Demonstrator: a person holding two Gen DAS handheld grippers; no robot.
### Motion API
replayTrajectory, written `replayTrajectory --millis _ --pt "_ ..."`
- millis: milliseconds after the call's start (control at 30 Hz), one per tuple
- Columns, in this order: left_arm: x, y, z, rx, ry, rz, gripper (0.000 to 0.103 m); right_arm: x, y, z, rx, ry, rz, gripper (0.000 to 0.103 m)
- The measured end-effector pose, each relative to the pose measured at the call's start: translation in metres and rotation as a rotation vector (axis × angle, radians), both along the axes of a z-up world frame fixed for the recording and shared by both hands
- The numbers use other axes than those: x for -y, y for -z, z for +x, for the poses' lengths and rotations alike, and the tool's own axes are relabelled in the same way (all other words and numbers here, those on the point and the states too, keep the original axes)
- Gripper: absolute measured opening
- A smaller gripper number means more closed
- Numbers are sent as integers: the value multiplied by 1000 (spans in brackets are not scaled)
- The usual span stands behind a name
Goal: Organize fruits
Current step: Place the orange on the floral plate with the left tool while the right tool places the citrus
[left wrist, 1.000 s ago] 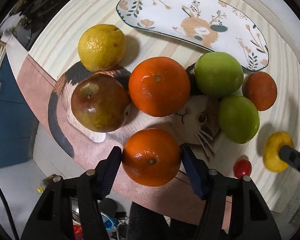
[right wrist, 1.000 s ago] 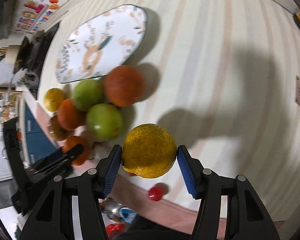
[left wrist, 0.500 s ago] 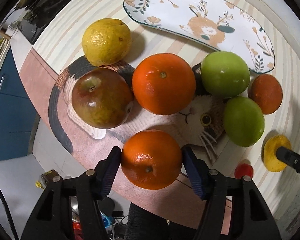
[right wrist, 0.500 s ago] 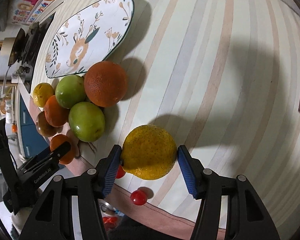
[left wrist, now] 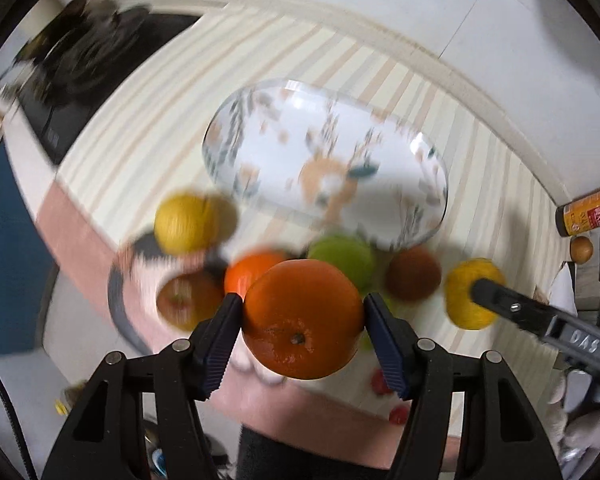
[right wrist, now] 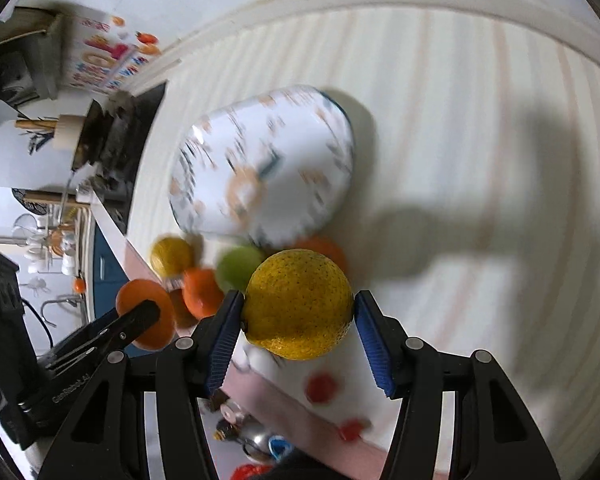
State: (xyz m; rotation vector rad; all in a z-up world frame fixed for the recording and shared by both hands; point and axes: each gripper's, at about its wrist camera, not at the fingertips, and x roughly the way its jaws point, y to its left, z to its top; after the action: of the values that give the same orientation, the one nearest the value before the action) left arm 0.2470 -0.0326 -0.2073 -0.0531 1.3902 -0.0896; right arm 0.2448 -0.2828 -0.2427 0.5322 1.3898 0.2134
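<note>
My left gripper is shut on an orange and holds it above the fruit pile. My right gripper is shut on a yellow lemon, which also shows in the left wrist view. The held orange shows in the right wrist view. The white patterned oval plate lies beyond the pile, also in the right wrist view. On the table sit a yellow lemon, a second orange, a reddish apple, a green apple and a dark orange.
Small red tomatoes lie near the table's front edge. A brown bottle and a small round fruit are at the far right. A dark stove is at the back left. The striped table runs to the wall.
Both grippers have lifted their fruit off the table and tilted up, so the plate now sits mid-view. The scene is motion-blurred.
</note>
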Motion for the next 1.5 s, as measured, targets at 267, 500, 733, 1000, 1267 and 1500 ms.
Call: replayTrajectory --millis 267,500,733,1000,1267,1500 --pt "-1 22 116 -32 61 21 60 -14 30 84 8 72 36 60" --pt "-3 66 183 -156 62 -68 60 -39 66 129 -22 110 94 60" --pt "1 93 199 -262 75 -141 61 -50 75 152 -30 122 97 62" --pt "-5 98 198 -304 60 -168 62 -43 62 151 -49 155 80 86" --pt "-16 73 194 -224 91 -123 87 -40 32 138 -17 161 -72 88" --pt "-33 33 170 -92 86 7 87 -55 5 112 -24 99 -310 88"
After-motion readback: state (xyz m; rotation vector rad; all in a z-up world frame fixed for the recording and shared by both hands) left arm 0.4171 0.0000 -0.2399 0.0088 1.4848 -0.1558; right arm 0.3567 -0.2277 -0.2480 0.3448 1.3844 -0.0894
